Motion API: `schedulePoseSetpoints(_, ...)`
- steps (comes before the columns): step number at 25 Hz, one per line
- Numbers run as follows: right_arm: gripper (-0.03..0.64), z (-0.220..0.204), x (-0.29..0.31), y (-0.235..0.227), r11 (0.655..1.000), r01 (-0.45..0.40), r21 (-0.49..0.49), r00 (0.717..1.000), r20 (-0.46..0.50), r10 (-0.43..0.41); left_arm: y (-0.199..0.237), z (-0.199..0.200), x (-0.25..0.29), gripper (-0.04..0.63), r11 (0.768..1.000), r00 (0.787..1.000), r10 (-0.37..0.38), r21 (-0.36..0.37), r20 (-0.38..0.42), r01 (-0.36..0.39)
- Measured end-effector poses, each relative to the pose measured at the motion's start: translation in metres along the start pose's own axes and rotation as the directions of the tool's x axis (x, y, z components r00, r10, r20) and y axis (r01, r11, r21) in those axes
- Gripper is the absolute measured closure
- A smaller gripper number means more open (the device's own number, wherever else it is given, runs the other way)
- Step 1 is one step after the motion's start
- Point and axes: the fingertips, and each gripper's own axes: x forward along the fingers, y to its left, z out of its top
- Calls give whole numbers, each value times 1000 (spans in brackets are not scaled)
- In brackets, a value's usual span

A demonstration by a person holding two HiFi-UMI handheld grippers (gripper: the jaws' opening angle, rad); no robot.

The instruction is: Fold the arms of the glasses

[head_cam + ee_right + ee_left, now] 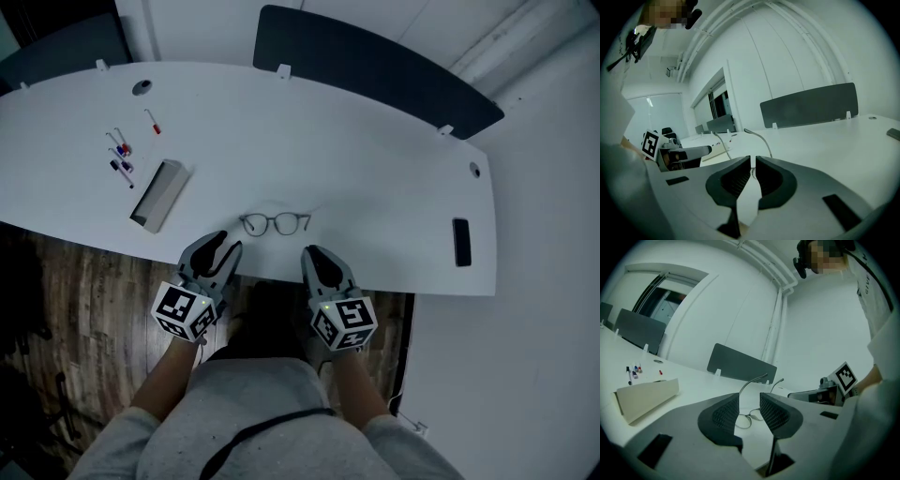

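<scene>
A pair of thin-framed glasses (275,223) lies on the white table (375,187) near its front edge, with both arms unfolded and reaching away from me. My left gripper (228,247) hovers just short of the left lens, open, with nothing between its pads. In the left gripper view the glasses (744,418) show through the gap between the jaws. My right gripper (308,251) is just short of the right lens, shut and empty. In the right gripper view one curved arm of the glasses (760,137) rises beyond the closed jaws.
A beige oblong case (157,194) lies to the left of the glasses, with several pens (120,155) beyond it. A black flat device (461,242) rests at the table's right end. A dark divider panel (375,66) stands along the far edge. Wooden floor (84,291) lies below.
</scene>
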Motion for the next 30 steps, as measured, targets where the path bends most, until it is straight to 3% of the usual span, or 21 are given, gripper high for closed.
schedulePoseSetpoints(4,543,3,16,-19,1000,-16,-8,999,-38,15,8,-2,19,459,1000,1000,13,2,-27,-13)
schedulePoseSetpoints(9,526,-1,33,-41,1000,-20,-2,997,-74,20,19,-4,41,459,1000,999,17,-22,-30,-17)
schedulePoseSetpoints(15,492,-1,52,-48,998,-59,-39,994,-93,55,23,1,52,459,999,999,25,21,-45,-24)
schedulePoseSetpoints(18,491,4,61,-48,994,-70,-83,994,-88,63,25,4,58,459,999,999,24,50,-47,-22)
schedulePoseSetpoints(26,492,10,74,-49,989,-75,-128,995,-78,65,28,-1,67,460,999,998,14,37,-59,-12)
schedulePoseSetpoints(30,534,9,76,-52,988,-71,-141,995,-82,60,29,-5,70,476,999,999,11,36,-52,-9)
